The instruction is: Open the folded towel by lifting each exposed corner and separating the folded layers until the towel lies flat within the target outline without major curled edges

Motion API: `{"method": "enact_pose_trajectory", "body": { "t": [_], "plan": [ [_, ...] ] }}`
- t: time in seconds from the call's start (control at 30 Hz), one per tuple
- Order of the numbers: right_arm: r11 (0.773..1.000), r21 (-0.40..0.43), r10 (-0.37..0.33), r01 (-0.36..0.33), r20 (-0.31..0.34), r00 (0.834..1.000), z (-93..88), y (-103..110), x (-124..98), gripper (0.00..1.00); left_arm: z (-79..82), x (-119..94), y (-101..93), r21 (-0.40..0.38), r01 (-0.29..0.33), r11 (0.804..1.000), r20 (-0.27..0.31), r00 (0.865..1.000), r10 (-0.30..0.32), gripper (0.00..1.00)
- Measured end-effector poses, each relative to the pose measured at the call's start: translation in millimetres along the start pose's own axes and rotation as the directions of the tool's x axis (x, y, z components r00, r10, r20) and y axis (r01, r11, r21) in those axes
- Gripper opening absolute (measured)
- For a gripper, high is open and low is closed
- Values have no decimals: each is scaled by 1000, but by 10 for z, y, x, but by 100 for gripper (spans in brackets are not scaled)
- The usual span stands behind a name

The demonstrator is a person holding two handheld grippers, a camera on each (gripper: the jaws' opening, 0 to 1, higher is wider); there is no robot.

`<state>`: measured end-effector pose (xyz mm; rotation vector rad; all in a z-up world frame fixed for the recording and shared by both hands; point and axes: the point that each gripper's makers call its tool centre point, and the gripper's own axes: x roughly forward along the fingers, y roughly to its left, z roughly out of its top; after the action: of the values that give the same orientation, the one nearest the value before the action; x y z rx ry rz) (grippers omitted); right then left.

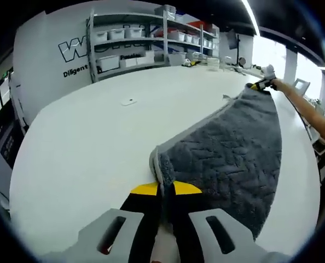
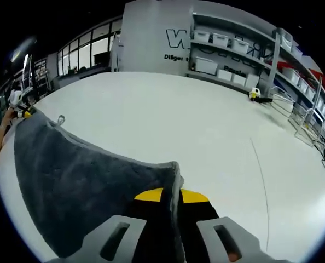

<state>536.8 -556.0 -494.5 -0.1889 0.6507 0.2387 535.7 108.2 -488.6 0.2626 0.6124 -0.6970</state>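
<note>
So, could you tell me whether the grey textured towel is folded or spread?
Spread: the grey textured towel hangs stretched between left gripper and right gripper.

Even, bright illumination from ceiling strip light (image 1: 251, 16) and windows (image 2: 88, 53); strong fisheye curvature at edges; focus sharp

Spanning both views: broad white table (image 1: 97, 148), matte and plain. Lying flat on it toward the far left: one small white object (image 1: 128, 102), kind unclear. Running across its right part: thin dark line (image 2: 261, 181).
</note>
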Motion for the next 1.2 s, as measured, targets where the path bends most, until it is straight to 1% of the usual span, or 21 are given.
{"method": "enact_pose_trajectory", "body": {
  "t": [0.17,0.23,0.3,0.47,0.53,0.6,0.67,0.77,0.9,1.0,1.2],
  "plan": [
    [1000,-15,9,-9,7,1000,99,-60,102,6,-18,-18,105,2,-13,1000,12,1000,13,6],
    [1000,-16,13,-13,13,1000,114,5,115,6,-35,-36,148,8,-31,1000,12,999,31,6],
    [1000,-17,15,-14,16,1000,133,27,134,6,-43,-46,174,9,-36,999,11,999,36,6],
    [999,-34,18,-17,30,999,218,95,218,6,-63,-63,344,8,-71,997,6,997,71,6],
    [999,-32,18,-16,35,999,238,117,240,6,-73,-70,377,5,-67,998,3,998,67,6],
    [999,-31,16,-15,40,999,223,231,216,6,-82,-73,417,-9,-63,998,9,998,63,6],
    [999,-28,19,-18,41,999,233,274,226,6,-95,-81,470,-19,-62,998,17,998,62,6],
    [999,-27,25,-24,45,999,269,288,265,6,-109,-96,531,-31,-63,998,21,998,64,6],
    [999,-31,28,-27,53,998,322,331,321,6,-127,-114,628,-53,-51,997,21,998,52,6],
    [999,-36,31,-29,64,997,354,417,353,6,-148,-139,691,-51,-60,997,20,998,61,6],
    [999,-38,39,-36,80,996,439,480,438,6,-177,-176,815,-51,-69,996,19,997,70,6]
  ]
}}
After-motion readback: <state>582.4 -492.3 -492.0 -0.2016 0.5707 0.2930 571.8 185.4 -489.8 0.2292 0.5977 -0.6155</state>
